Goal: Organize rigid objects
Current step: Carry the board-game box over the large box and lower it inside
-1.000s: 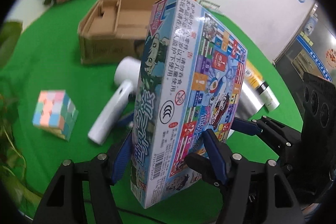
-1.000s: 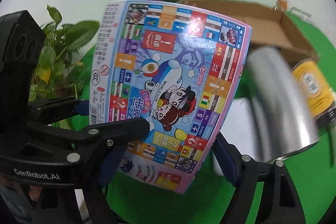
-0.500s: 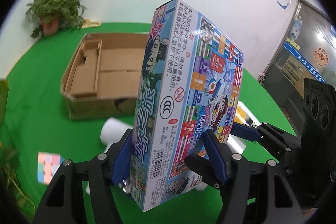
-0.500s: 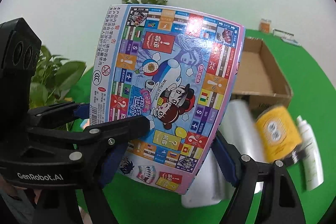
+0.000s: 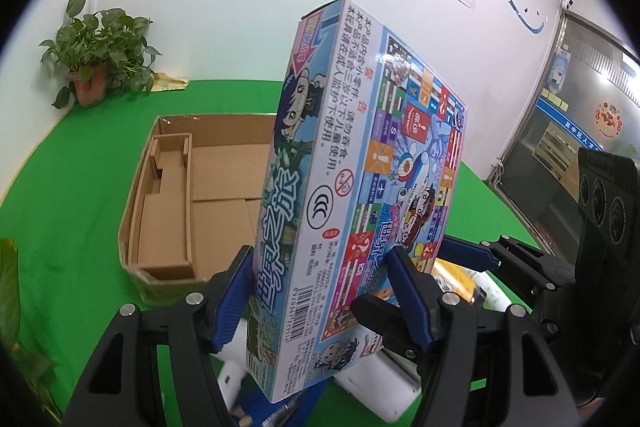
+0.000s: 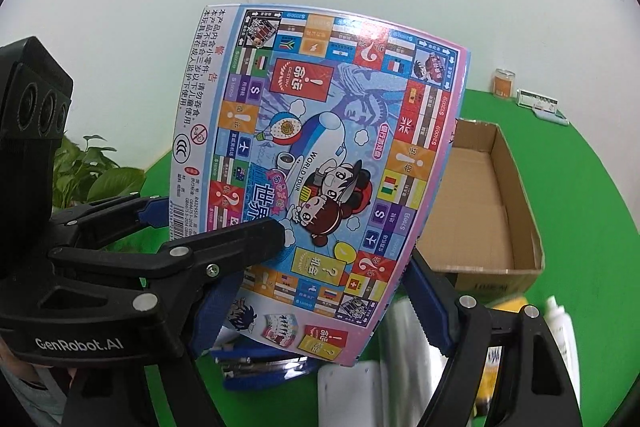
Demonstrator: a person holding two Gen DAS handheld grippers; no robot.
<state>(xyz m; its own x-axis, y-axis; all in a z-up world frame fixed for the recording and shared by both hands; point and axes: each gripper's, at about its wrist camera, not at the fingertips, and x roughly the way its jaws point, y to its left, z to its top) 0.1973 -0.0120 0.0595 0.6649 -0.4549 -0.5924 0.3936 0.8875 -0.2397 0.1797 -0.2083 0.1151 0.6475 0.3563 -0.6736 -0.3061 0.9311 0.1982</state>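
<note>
A colourful board game box [image 5: 360, 163] stands nearly upright in the air, held by both grippers. My left gripper [image 5: 320, 299] is shut on its lower part, blue pads [image 5: 236, 295] pressing on its two broad faces. My right gripper [image 6: 320, 307] is shut on the same game box [image 6: 320, 155], one pad on each narrow side edge near the bottom. Behind it an open cardboard box [image 5: 136, 203] lies on the green table, with only cardboard inserts showing inside. In the right wrist view the cardboard box [image 6: 520, 187] sits at the right.
Below the held box lie a white hair dryer [image 5: 376, 383], a blue stapler [image 6: 256, 367], a silver cylinder [image 6: 404, 339], a yellow can [image 6: 508, 307] and a white bottle [image 6: 560, 327]. A potted plant [image 5: 96, 67] stands at the far left corner; a small jar [image 6: 503, 83] by the wall.
Both grippers have risen with the game box, still clamped on it. The table items have dropped lower in view, the colour cube has left the left view, and more of the cardboard box's inside shows.
</note>
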